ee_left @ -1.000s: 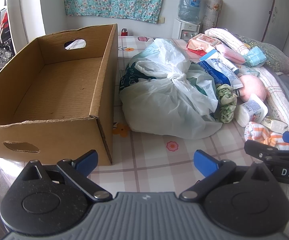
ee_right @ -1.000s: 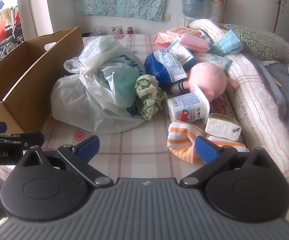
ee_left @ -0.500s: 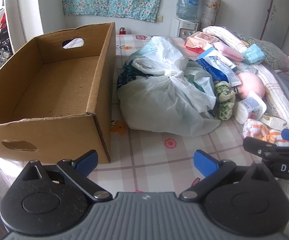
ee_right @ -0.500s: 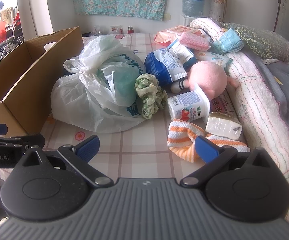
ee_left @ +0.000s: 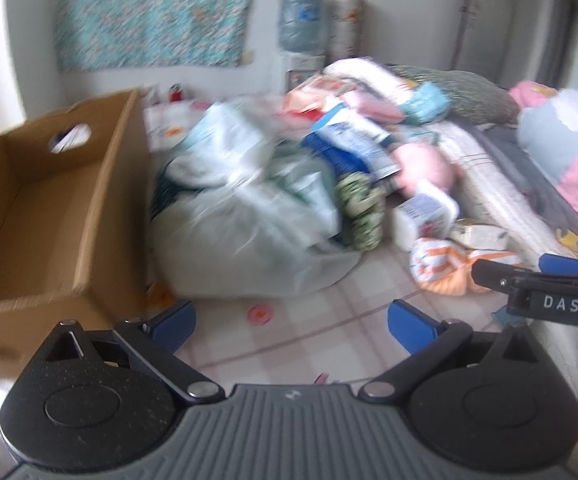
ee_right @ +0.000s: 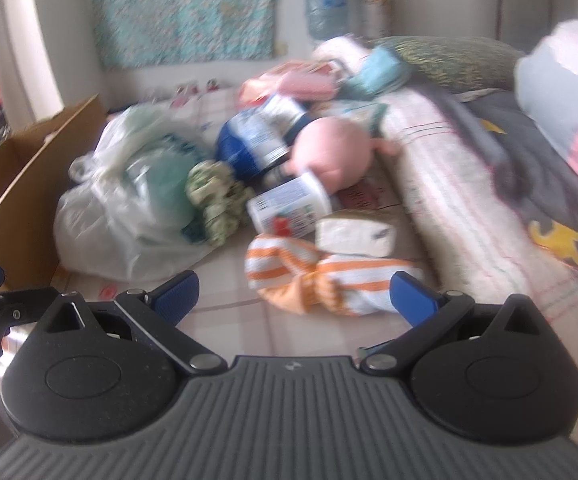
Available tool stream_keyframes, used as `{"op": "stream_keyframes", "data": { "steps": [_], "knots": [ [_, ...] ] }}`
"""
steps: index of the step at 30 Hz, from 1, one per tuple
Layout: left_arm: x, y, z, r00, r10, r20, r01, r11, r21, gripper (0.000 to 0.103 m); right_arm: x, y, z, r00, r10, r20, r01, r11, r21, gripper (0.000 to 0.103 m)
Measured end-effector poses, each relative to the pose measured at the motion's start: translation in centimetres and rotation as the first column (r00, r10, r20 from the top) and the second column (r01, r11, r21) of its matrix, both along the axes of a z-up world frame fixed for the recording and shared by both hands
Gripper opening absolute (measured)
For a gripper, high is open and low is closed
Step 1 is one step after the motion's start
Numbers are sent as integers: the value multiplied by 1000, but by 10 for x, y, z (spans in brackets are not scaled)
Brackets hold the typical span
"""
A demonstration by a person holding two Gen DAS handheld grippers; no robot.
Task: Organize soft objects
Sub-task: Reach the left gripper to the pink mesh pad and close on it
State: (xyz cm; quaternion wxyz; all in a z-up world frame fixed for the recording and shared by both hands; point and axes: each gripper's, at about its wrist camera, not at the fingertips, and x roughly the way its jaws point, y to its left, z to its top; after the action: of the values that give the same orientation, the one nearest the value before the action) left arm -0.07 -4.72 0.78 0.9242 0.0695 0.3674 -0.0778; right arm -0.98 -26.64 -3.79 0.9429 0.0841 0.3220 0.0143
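A pile of soft things lies on the checked tablecloth: a knotted white plastic bag [ee_left: 245,216] [ee_right: 129,208], a green patterned scrunchie [ee_left: 359,208] [ee_right: 217,200], a pink plush ball [ee_right: 331,152] [ee_left: 425,166], and an orange-striped cloth [ee_right: 321,276] [ee_left: 445,264]. An open cardboard box [ee_left: 61,200] [ee_right: 29,184] stands to the left. My left gripper [ee_left: 291,324] is open and empty, short of the bag. My right gripper [ee_right: 293,296] is open and empty, right in front of the striped cloth. Both views are blurred.
A yogurt cup [ee_right: 289,208], a white wrapped block [ee_right: 353,236] and a blue packet [ee_right: 257,140] lie among the pile. A rolled blanket [ee_right: 449,200] and pillows [ee_right: 449,56] border the right side. A water dispenser [ee_left: 303,24] stands at the back wall.
Both grippers have swung to the right and the views are now blurred. The right gripper has come closer to the striped cloth. Both stay open and empty.
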Motion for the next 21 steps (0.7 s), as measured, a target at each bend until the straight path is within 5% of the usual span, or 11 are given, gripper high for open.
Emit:
{"op": "stream_keyframes", "data": {
  "steps": [5, 13, 21],
  "knots": [
    [16, -26, 8, 996, -86, 31, 86, 996, -4, 103, -3, -30, 0, 996, -78, 34, 75, 995, 65, 102],
    [40, -39, 19, 986, -167, 6, 166, 979, -116, 102, 3, -59, -5, 991, -134, 25, 130, 984, 118, 102],
    [100, -29, 84, 978, -206, 18, 206, 971, -124, 103, 41, -69, 34, 988, -81, 130, 59, 984, 168, 102]
  ]
}}
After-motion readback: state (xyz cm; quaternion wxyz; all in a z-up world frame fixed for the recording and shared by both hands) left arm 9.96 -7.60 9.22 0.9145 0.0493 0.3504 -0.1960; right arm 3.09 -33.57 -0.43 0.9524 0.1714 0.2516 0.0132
